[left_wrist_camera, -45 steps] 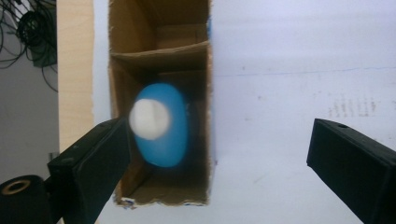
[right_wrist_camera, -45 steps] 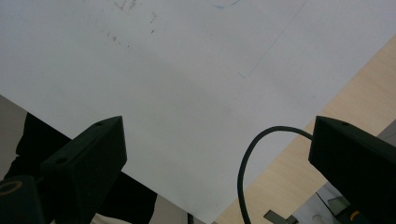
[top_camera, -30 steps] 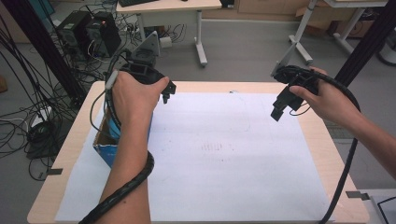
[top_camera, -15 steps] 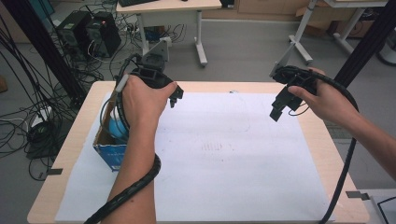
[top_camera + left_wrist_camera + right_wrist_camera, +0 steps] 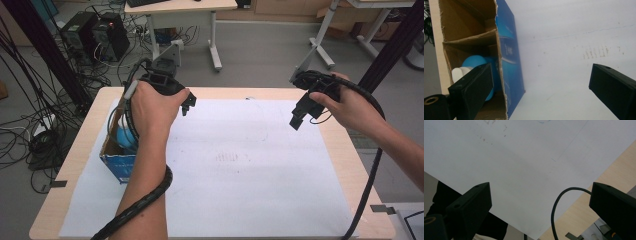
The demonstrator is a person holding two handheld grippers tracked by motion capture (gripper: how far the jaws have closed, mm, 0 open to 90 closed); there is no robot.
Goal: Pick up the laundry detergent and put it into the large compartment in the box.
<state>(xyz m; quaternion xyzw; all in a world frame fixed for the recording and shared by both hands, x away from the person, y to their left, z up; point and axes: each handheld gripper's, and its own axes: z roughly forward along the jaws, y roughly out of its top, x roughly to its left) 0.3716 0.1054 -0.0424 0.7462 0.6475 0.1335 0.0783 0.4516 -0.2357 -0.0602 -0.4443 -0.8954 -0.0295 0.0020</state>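
Note:
A person's left hand holds my left gripper [image 5: 188, 103] over the far left of the white paper sheet [image 5: 240, 170], just right of an open cardboard box [image 5: 114, 161] with blue printed sides. In the left gripper view the left gripper [image 5: 541, 92] is open, its jaws wide apart with nothing between them. The box [image 5: 509, 57] lies beside the left jaw, with a blue rounded object [image 5: 472, 62] and a white part [image 5: 457, 73] inside. My right gripper [image 5: 299, 116] hovers over the paper's far right edge. The right gripper [image 5: 541, 212] is open and empty in its own view.
The wooden table [image 5: 345, 150] shows past the paper's right edge. A black cable [image 5: 557, 205] loops under the right gripper. Each forearm trails a corrugated black cable [image 5: 145, 202]. Desks, computers and tangled wires [image 5: 30, 110] stand on the floor beyond and left of the table.
My left gripper has shifted right, from above the box out over the paper. The right gripper has stayed nearly still.

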